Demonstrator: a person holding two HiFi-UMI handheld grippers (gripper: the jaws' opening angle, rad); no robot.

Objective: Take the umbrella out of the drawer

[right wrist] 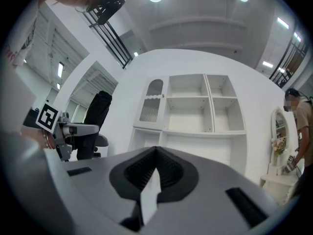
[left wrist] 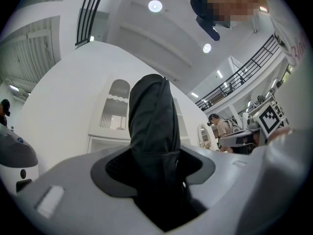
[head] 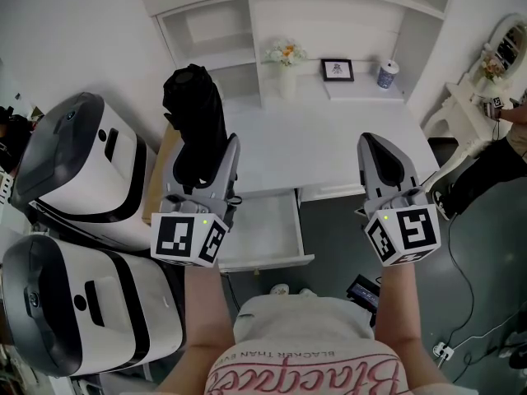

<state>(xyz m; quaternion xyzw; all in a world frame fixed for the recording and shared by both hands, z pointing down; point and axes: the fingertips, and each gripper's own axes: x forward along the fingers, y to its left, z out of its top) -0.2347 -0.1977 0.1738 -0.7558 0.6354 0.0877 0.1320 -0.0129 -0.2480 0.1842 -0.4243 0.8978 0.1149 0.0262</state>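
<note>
One black folded fabric umbrella (head: 194, 109) stands upright, clamped in the left gripper (head: 206, 159), clear of the open white drawer (head: 276, 225); right gripper (head: 380, 151) closed, empty.

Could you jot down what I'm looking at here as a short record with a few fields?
Setting: white desk with flowers and a framed picture
Drawer: pulled open, visible part bare
Umbrella: black, folded, out of the drawer, held up over the desk's left edge
Left gripper: shut on the umbrella
Right gripper: jaws together, nothing held
</note>
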